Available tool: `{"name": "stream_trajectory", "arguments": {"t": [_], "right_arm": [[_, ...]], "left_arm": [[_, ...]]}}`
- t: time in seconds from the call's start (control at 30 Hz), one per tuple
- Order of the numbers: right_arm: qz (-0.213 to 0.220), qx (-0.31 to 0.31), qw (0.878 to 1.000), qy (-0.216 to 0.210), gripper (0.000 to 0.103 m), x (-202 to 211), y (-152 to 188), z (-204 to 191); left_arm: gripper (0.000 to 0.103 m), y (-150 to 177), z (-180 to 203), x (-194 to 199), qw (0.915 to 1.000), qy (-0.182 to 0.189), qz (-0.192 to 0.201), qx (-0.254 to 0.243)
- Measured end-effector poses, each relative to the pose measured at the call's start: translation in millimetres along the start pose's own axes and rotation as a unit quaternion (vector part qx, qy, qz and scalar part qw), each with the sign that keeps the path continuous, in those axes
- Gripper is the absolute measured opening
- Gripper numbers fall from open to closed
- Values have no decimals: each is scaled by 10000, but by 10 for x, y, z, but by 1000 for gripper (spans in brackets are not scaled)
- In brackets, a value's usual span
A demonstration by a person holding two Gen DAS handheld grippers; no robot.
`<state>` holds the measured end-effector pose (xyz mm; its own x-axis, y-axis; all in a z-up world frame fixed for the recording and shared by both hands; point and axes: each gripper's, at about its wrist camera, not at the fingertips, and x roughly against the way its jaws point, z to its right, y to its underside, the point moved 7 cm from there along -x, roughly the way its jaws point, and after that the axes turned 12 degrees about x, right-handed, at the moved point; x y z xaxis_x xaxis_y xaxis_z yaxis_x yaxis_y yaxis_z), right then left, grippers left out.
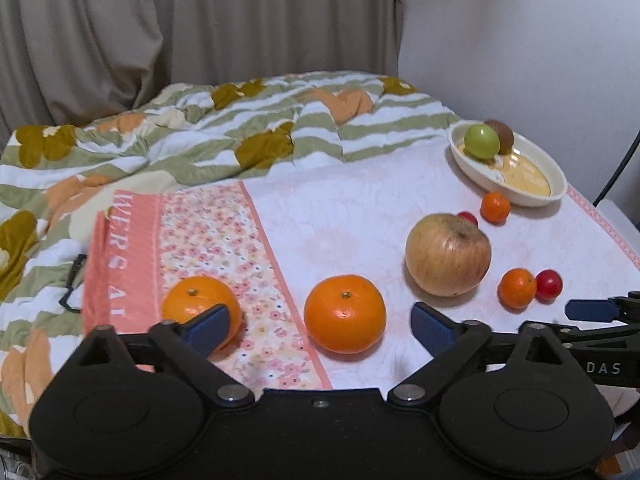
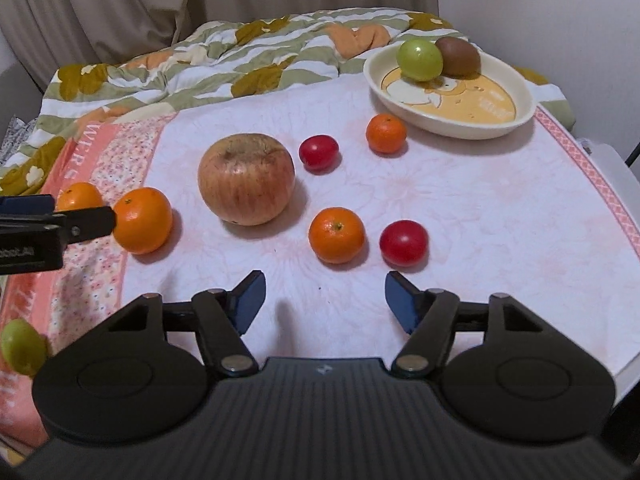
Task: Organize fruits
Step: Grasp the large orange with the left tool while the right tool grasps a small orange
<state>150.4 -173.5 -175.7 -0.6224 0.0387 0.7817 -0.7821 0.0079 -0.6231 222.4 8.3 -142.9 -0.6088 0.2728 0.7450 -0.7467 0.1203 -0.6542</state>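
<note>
A cream oval dish [image 2: 516, 92] at the far right holds a green fruit [image 2: 420, 59] and a kiwi [image 2: 458, 56]. On the pink cloth lie a large apple [image 2: 246, 179], two big oranges [image 1: 345, 314] [image 1: 196, 304], two small oranges [image 2: 337, 234] [image 2: 386, 133] and two red fruits [image 2: 403, 242] [image 2: 319, 153]. My left gripper [image 1: 320, 330] is open, with one big orange between its fingers, just ahead. My right gripper [image 2: 325, 300] is open and empty, just short of a small orange and a red fruit. Another green fruit [image 2: 22, 346] lies at the left edge.
A rumpled green, white and orange quilt [image 1: 160, 140] covers the far side. Beige curtains [image 1: 200, 20] hang behind. The table's right edge [image 2: 624, 216] drops off past the cloth's pink border. A black clip [image 1: 72, 284] lies at the cloth's left.
</note>
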Motion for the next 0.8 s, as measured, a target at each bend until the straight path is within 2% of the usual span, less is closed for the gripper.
{"name": "stream_trajectory", "arguments": {"t": [0.13,0.27,0.53,0.57,0.6,0.8], "right_arm": [[2,20,10000,53,78,-137,-32,-32],[-19,-15,10000,90,74,-238,-51,-38],[-33,-7,10000,49,71,-341,-90,-7],[-29,-2,10000,51,71,-350,-101,-1],[-24,4,10000,57,71,-356,-109,2],[-5,46,10000,72,68,-384,-141,15]], "left_arm": [[93,34,27,-208,9998,3,-180,-71],[83,70,71,-368,9992,87,-382,-102],[75,85,122,-532,9986,69,-493,-172],[72,85,126,-547,9985,66,-509,-165],[64,87,127,-561,9985,61,-528,-146],[63,91,137,-570,9985,13,-522,-156]]}}
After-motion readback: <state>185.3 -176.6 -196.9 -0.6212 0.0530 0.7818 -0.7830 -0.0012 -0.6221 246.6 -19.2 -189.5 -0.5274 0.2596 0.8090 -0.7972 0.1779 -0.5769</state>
